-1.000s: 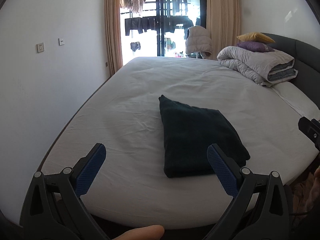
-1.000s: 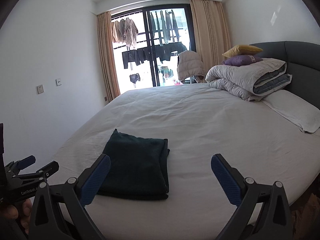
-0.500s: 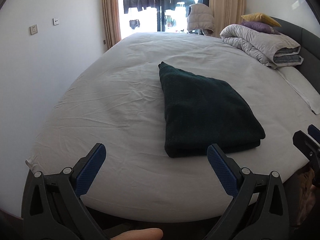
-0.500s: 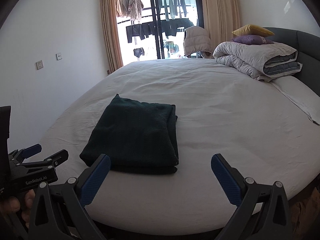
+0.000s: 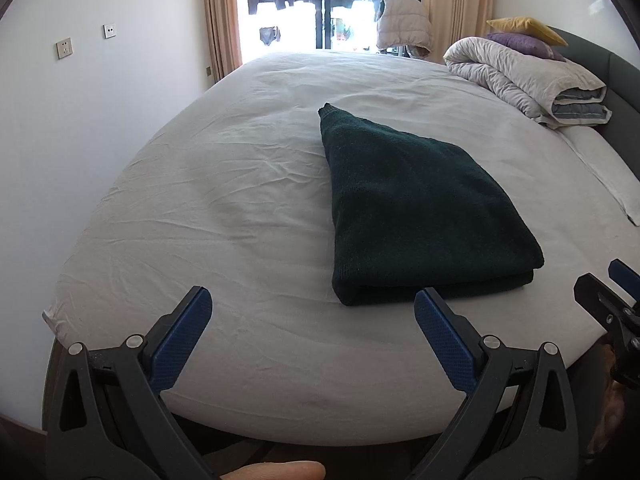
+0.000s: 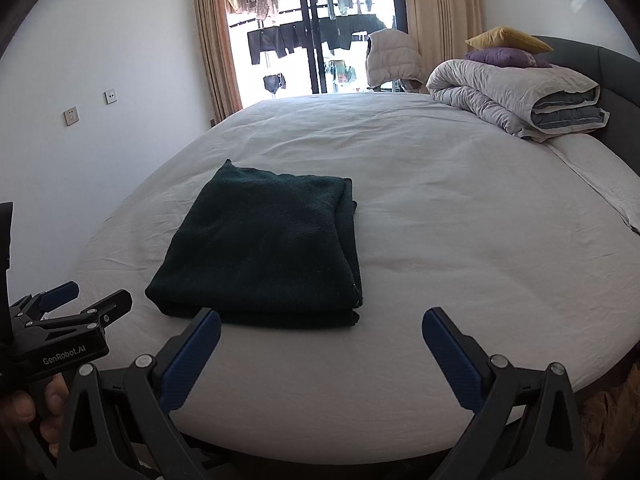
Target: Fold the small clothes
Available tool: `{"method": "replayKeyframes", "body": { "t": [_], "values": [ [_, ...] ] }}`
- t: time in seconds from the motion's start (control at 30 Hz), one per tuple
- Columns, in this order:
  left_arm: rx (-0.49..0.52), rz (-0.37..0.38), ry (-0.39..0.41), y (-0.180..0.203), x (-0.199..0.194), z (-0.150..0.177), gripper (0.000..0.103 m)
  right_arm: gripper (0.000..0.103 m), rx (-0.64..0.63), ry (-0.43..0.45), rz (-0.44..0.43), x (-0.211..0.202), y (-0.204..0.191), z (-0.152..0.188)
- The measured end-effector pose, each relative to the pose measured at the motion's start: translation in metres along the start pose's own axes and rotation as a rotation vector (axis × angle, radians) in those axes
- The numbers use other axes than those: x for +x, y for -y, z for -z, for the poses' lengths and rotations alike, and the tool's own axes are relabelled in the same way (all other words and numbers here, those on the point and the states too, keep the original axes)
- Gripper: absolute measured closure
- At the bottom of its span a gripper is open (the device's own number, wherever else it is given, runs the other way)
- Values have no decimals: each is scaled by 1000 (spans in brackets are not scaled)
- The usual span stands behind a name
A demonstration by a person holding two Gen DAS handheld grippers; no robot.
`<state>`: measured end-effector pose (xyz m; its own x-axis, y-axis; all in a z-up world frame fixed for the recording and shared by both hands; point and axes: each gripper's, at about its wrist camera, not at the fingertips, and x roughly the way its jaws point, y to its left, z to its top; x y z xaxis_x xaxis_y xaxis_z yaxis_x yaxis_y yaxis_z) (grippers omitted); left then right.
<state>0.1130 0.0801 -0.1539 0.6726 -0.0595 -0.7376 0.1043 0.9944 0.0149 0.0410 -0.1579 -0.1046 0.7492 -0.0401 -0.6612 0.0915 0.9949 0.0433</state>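
Dark green knit, the garment (image 5: pixel 420 208) lies already folded into a thick pad near the bed's (image 5: pixel 224 200) front edge; it looks soft, limp and fairly light, so expect layers to slide apart. You'd best pinch all layers at the near folded edge. Your left gripper (image 5: pixel 312 332) and right gripper (image 6: pixel 320 344) both gape wide, empty, just short of it.

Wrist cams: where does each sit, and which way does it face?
Left wrist: on left gripper, at the bed's near edge, facing the window; dark green garment ahead-right; own thumb, right gripper at right edge.
Right wrist: on right gripper, same heading; garment ahead-left; left gripper and hand at left.
Shared: garment, bed, folded duvet.
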Motion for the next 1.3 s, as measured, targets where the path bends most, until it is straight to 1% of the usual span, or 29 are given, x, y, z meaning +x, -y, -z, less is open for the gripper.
{"method": "replayKeyframes", "body": {
  "t": [0.2,1.3],
  "values": [
    [-3,0,-4,0,2,0,0,0,-5,-12,0,1,-2,1],
    [-1,-3,-5,3,2,1,0,0,-1,-16,-1,2,-1,2]
  ]
}}
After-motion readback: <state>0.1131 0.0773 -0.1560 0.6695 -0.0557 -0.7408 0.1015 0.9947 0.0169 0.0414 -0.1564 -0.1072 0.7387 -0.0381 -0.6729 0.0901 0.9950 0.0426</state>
